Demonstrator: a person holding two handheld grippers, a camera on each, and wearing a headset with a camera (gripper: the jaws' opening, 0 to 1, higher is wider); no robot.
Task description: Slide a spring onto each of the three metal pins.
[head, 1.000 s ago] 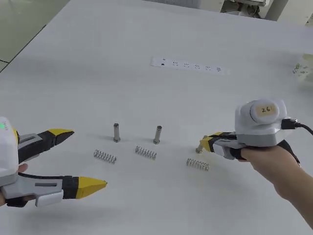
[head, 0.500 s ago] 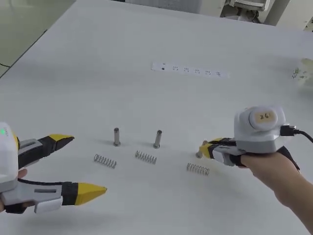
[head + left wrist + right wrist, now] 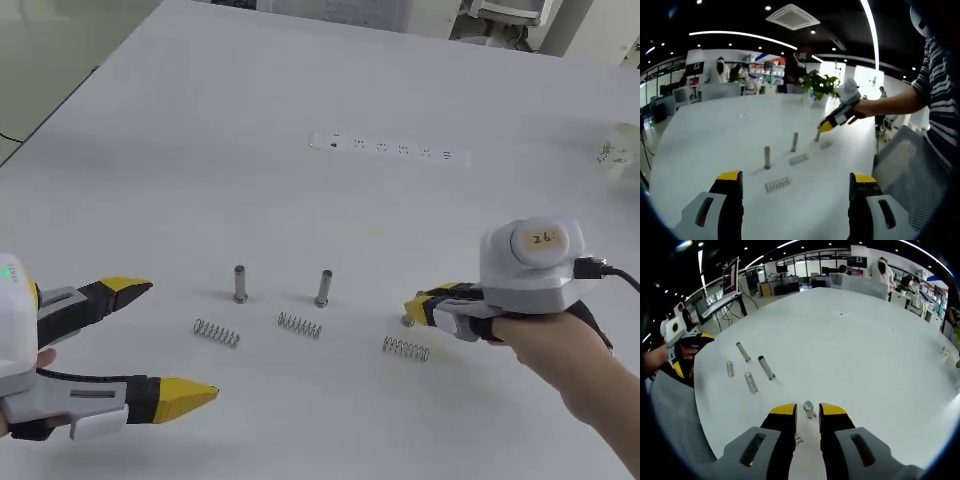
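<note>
I find bright, even overhead light on the white surface [image 3: 300, 90], with no glare. Shadows beside the pins [image 3: 240, 283] are short and soft. The head view is sharp. Both gripper views bow strongly at their edges. A ceiling light strip [image 3: 740, 33] shows overexposed in the left gripper view.

third pin [image 3: 407, 320] mostly hidden, behind right claw [image 3: 413, 306]

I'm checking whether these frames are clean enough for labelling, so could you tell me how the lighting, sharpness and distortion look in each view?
Head view: soft, even light, sharp, only faint shadows beside the pins and springs. Left gripper view: strong fisheye curving the table; ceiling lights stretch into streaks. Right gripper view: same bending, nearest pin clear.
</note>
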